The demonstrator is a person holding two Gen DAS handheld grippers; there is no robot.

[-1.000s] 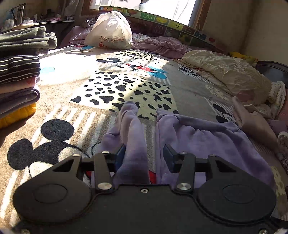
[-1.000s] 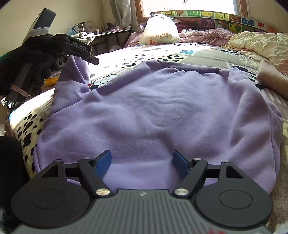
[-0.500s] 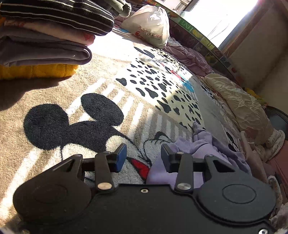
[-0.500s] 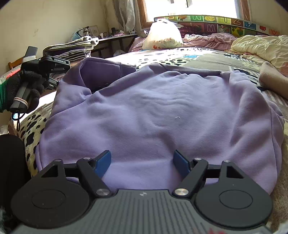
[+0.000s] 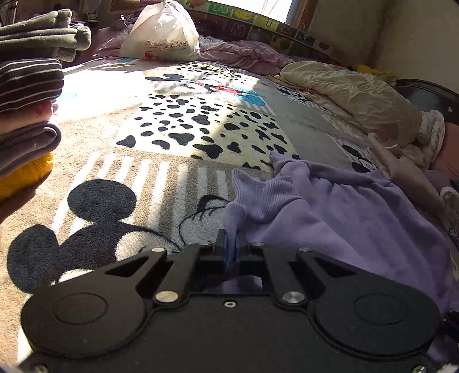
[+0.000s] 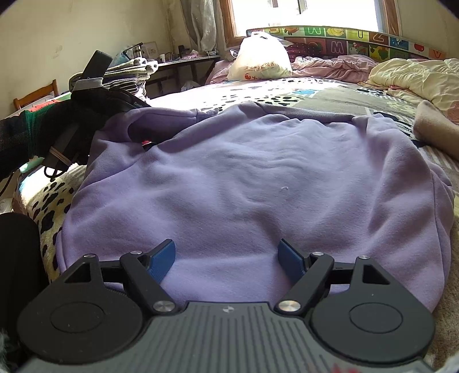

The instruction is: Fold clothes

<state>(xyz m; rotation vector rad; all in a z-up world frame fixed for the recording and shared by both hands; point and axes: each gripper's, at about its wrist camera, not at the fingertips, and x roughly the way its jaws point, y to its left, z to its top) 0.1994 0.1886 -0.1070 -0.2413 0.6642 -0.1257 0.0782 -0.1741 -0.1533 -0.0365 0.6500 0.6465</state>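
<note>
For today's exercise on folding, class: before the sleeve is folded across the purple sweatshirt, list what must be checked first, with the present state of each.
1. Left gripper pinching the sleeve cuff: ok, shut on the fabric.
2. Right gripper free: ok, open, nothing between its jaws.
3. Purple sweatshirt body flat on the bed: ok, only slight wrinkles.
4. Folded stack clear of the sleeve: ok.
5. Far sleeve tucked: cannot tell.

A bright wood-framed window [image 6: 309, 14] at twelve o'clock lights the cream plaster wall [image 6: 71, 34]; a dark wooden table [image 6: 183, 61] stands at ten o'clock.
</note>
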